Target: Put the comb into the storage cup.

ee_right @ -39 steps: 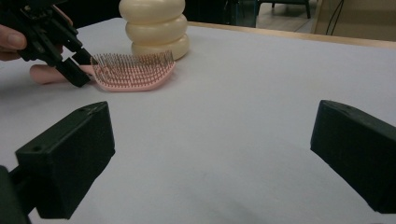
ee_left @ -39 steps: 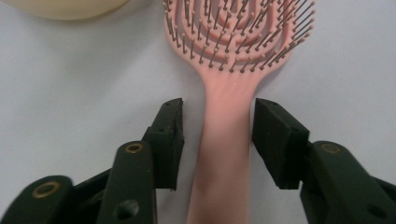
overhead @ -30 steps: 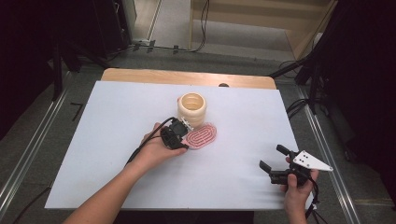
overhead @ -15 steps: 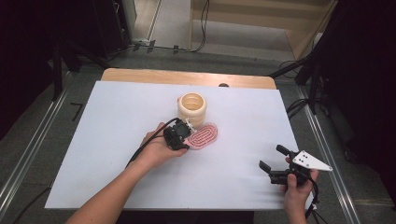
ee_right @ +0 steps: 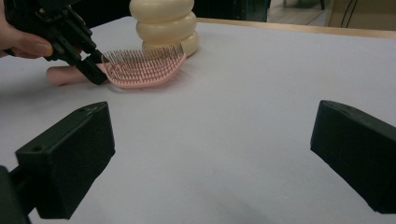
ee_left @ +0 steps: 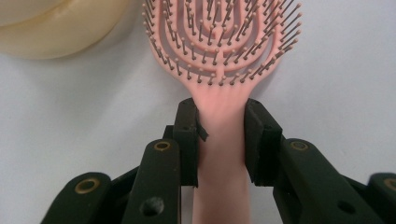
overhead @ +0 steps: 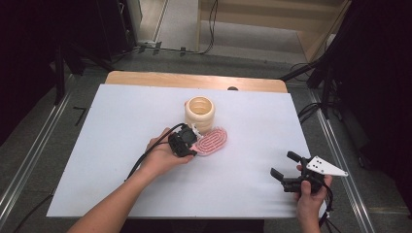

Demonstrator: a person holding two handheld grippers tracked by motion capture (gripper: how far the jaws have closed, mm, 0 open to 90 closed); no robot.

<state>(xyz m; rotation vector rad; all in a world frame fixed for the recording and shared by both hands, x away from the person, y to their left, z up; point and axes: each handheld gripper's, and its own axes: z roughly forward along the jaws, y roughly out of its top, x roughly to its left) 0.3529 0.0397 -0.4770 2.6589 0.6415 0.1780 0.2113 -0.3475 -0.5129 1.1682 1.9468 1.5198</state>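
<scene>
A pink hairbrush lies bristles up on the white table, its head beside a cream ribbed container. My left gripper is shut on the brush's handle just below the head, both pads pressing its sides. In the right gripper view the brush and left gripper lie at the far left, in front of the container. My right gripper is held near the table's front right corner, open, with nothing between its jaws.
The white table top has bare room to the left and between the two hands. A wooden strip runs along its far edge. Metal rails and cables lie on the floor at both sides.
</scene>
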